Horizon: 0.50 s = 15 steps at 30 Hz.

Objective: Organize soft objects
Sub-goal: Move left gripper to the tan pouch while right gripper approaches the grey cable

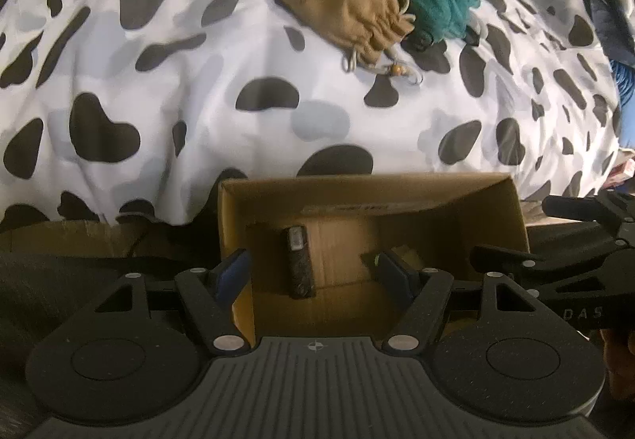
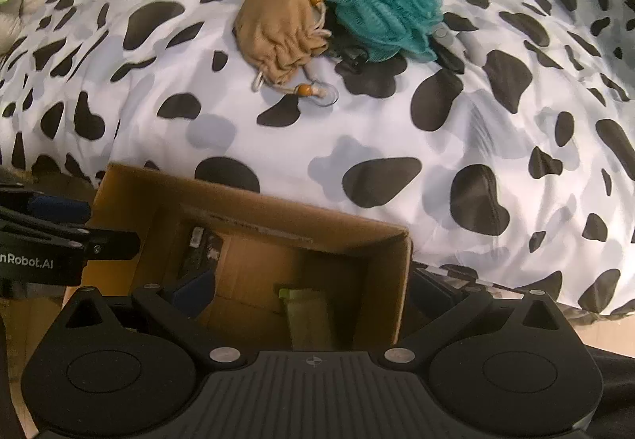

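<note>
Soft things — the tan drawstring pouch (image 2: 279,36) and the teal mesh pouf (image 2: 383,8) touching its right side — are lying together on the cow-print duvet (image 2: 456,145), well beyond the cardboard box (image 2: 391,236) I am hovering over. I am holding both grippers pointing down into that box. My left gripper (image 1: 313,272) is spread with nothing between its pads; my right gripper (image 2: 317,286) also looks spread and empty. The pouch's long axis is running diagonally away from me — my right hand seems nearer.
</note>
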Each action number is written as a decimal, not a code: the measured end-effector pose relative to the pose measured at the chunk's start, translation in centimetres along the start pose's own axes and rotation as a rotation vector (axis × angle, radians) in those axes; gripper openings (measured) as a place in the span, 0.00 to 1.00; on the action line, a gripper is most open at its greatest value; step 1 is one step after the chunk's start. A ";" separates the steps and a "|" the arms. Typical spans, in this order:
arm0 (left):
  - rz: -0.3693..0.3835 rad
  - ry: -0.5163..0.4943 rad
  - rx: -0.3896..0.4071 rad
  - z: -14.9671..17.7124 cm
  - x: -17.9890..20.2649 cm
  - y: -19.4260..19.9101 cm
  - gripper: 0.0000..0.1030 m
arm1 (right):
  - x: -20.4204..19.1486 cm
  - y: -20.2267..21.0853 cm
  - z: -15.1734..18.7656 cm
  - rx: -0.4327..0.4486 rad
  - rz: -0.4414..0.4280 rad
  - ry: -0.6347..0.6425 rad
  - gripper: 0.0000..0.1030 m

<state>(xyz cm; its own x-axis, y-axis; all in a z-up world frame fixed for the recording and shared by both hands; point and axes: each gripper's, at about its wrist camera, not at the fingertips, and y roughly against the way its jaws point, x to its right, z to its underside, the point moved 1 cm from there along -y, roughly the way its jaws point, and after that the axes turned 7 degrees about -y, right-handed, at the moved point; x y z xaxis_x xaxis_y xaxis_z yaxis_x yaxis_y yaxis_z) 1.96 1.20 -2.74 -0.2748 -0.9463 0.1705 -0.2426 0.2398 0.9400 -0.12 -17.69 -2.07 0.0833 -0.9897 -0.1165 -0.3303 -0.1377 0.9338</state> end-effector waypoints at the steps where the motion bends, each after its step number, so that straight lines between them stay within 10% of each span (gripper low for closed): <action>1: -0.003 -0.002 0.014 -0.1 0.0 0.2 0.68 | 0.1 0.1 -0.1 0.006 0.001 -0.006 1.00; 15: -0.076 -0.035 0.281 -0.8 1.0 3.5 0.68 | 2.3 2.8 -1.6 0.214 0.054 -0.126 1.00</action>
<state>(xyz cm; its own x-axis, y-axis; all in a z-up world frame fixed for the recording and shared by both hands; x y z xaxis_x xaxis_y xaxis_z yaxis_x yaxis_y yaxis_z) 1.64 0.96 0.99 -0.2767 -0.9569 0.0875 -0.5106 0.2236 0.8302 0.65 -20.28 0.87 -0.0536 -0.9911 -0.1221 -0.5239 -0.0762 0.8484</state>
